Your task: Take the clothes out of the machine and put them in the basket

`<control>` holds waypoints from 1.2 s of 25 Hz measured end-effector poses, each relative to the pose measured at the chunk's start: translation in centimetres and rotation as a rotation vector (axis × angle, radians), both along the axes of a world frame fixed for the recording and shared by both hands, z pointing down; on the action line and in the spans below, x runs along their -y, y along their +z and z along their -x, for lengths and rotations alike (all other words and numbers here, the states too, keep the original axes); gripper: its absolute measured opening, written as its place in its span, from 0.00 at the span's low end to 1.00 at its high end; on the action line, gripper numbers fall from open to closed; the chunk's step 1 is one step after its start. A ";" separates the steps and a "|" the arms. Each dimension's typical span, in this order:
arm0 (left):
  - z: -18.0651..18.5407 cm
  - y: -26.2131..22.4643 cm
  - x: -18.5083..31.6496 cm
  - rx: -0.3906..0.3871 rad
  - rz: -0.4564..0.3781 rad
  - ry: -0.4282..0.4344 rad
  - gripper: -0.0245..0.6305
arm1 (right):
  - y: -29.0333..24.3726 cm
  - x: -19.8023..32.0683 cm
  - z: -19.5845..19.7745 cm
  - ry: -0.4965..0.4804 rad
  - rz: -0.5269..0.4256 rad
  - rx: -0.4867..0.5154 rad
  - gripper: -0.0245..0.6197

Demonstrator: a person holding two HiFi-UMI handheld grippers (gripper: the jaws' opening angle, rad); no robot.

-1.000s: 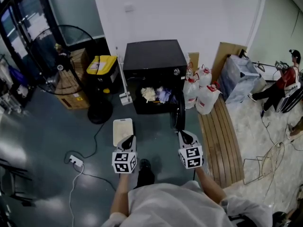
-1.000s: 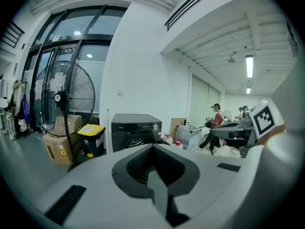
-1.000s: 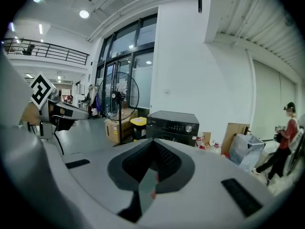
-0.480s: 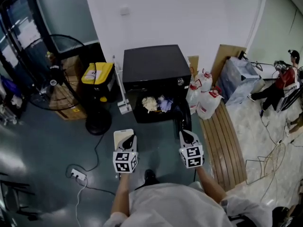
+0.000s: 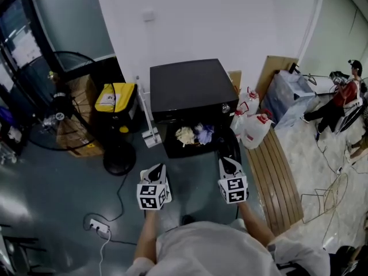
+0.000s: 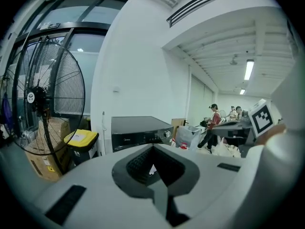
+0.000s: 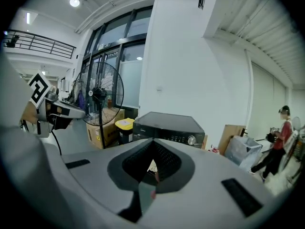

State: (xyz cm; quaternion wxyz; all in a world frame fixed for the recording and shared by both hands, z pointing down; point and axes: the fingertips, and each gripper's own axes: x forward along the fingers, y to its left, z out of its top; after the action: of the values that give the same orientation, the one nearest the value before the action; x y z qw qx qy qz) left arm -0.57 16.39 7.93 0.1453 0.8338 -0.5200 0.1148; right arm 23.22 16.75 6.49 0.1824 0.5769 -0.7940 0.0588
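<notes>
The black machine (image 5: 187,91) stands against the white wall with its front door (image 5: 231,148) swung open. A cream and a lilac piece of clothes (image 5: 195,135) lie in its opening. My left gripper (image 5: 154,172) and right gripper (image 5: 228,165) are held side by side, a short way in front of the opening, both shut and empty. A white basket (image 5: 143,174) on the floor shows only as an edge under the left gripper. The machine (image 6: 140,132) rises beyond the shut left gripper (image 6: 153,148); the right gripper (image 7: 152,141) faces the machine (image 7: 169,125) too.
A standing fan (image 5: 57,105), a cardboard box (image 5: 80,119) and a yellow-lidded bin (image 5: 118,99) stand left of the machine. White jugs (image 5: 253,125) and a slatted wooden bench (image 5: 282,177) lie to its right. A power strip (image 5: 99,226) with cable is on the floor. A person (image 5: 345,94) sits at the far right.
Both grippers and my view have come closer to the machine. The white basket, in full view before, now lies mostly under the left gripper. Both stay shut.
</notes>
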 end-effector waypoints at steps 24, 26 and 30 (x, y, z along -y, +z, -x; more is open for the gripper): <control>-0.8 4.0 9.1 0.047 0.099 -0.003 0.07 | 3.3 11.1 -1.7 -0.021 0.075 0.000 0.08; -1.4 4.3 10.2 0.051 0.108 -0.022 0.07 | 3.7 12.5 -2.1 -0.043 0.088 0.001 0.08; -2.1 5.1 12.8 0.059 0.119 -0.074 0.07 | 5.1 15.7 -2.9 -0.091 0.111 0.006 0.08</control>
State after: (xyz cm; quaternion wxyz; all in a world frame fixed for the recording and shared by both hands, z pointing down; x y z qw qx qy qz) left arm 1.58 3.56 13.00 0.1835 0.8000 -0.5470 0.1645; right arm 26.10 1.05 11.60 0.2143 0.5288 -0.8156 0.0961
